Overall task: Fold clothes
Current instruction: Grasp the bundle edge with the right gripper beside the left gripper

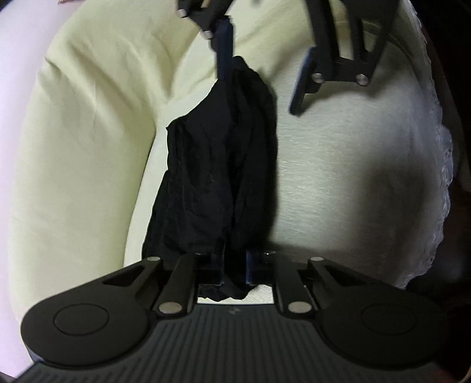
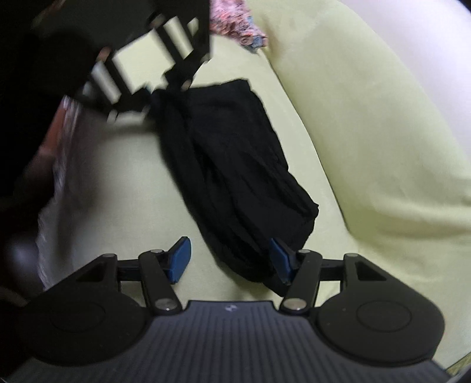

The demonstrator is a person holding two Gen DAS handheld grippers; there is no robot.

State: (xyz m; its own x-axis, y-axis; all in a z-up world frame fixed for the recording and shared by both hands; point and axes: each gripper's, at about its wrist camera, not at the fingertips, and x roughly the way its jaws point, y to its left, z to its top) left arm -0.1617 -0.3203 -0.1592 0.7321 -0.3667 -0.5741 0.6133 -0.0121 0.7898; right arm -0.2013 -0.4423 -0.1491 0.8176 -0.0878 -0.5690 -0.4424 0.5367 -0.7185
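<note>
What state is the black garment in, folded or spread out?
Folded: the black garment lies as a narrow layered bundle on the green cushion.

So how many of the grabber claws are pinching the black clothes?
1. The left gripper is shut on the near end of the black garment. The right gripper is open, its fingers either side of the far end, not squeezing it.

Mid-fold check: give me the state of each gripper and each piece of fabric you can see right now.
left gripper: shut on one end of the black garment.
right gripper: open, jaws apart around the garment's other end.
black garment: bunched lengthwise, lying on the cushion.
green cushion: flat, lightly creased.
patterned cloth: crumpled at the far edge.
</note>
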